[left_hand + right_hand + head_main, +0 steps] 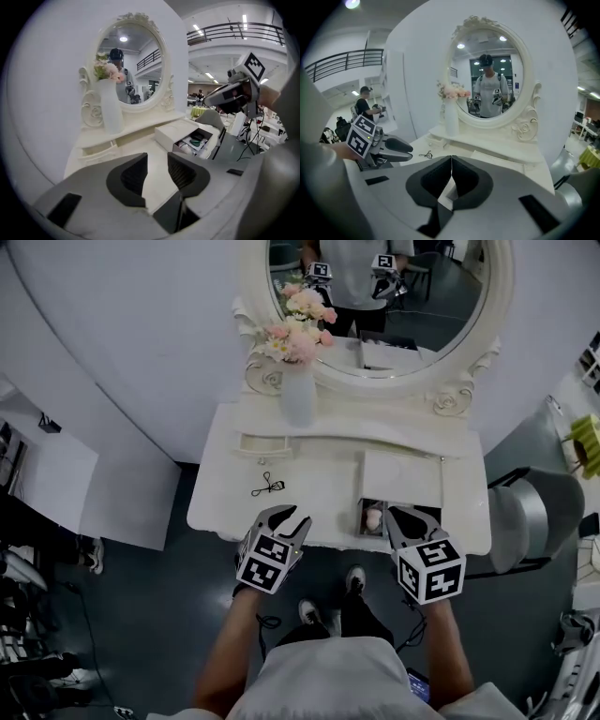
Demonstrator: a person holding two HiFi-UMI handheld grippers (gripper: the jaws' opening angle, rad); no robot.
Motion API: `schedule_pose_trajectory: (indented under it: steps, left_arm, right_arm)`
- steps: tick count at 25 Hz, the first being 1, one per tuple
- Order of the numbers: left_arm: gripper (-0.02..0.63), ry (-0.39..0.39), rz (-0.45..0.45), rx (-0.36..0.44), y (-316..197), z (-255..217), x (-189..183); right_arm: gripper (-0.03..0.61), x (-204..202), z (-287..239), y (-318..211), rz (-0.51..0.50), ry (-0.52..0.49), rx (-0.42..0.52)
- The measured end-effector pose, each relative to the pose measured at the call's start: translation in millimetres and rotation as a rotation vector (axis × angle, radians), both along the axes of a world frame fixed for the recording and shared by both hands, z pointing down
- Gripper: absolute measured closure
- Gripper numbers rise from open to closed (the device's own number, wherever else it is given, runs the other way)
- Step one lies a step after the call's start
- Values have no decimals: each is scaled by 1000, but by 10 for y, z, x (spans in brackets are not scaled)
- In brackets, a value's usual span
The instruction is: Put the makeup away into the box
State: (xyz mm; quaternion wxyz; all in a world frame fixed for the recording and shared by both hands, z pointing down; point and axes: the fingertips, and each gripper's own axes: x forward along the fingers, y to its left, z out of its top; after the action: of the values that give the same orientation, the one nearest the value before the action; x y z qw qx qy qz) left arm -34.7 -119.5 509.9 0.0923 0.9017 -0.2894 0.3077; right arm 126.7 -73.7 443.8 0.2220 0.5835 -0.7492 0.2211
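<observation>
Nearby, L gripper spread wide, empty, left of box; R gripper pinched shut, empty, at its open front. Beyond, eyelash curler, probably last item, left of box. Risk: thin handles slipping, skidding off table edge.

The left forearm and right forearm reach forward, well apart. The left gripper tilts downward, its jaws apart with nothing between them. The right gripper tilts downward too, its jaws closed together, empty.
</observation>
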Motion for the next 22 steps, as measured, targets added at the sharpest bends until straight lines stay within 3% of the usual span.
schedule_pose_trajectory:
  steps: [5, 10, 22]
  left_arm:
    - [457, -3, -79, 34, -101, -28, -551]
    - [457, -53, -130, 16, -285, 124, -902]
    - [448, -125, -132, -98, -901, 834, -890]
  right_arm:
    - [574, -518, 28, -137, -78, 17, 8]
    - [574, -897, 126, -338, -157, 17, -10]
    - [574, -1147, 550, -1023, -270, -6, -92]
